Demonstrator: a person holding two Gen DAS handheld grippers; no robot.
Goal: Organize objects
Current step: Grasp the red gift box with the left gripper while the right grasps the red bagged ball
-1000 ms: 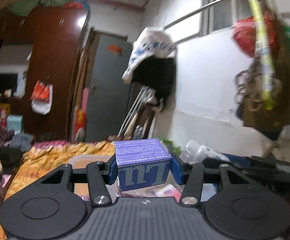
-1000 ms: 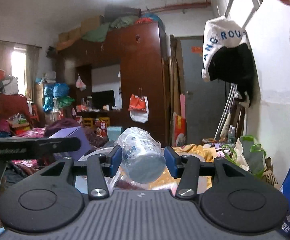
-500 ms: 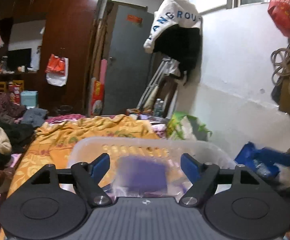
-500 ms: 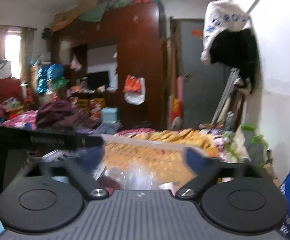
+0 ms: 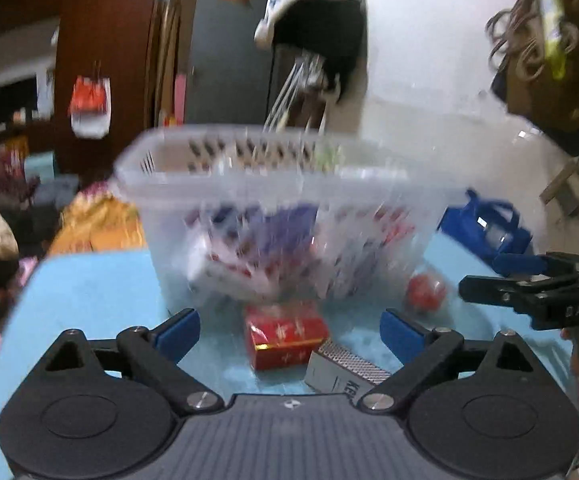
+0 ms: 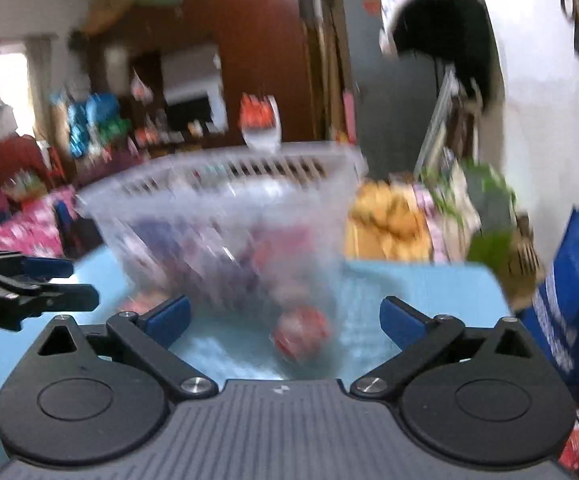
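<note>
A clear plastic basket with slotted rim stands on a light blue table; blurred purple and red packs lie inside. My left gripper is open and empty, low over the table in front of the basket. A red box and a grey box lie between its fingers. A red round object lies to the right. In the right wrist view the basket is ahead and my right gripper is open and empty, with the red round object between its fingers.
The right gripper shows at the right edge of the left wrist view; the left gripper shows at the left edge of the right wrist view. A blue bag stands right of the table. A bed with an orange blanket lies behind.
The left gripper let go of the purple box and the right let go of the clear bottle. Both opened and dropped down to table level in front of the basket.
</note>
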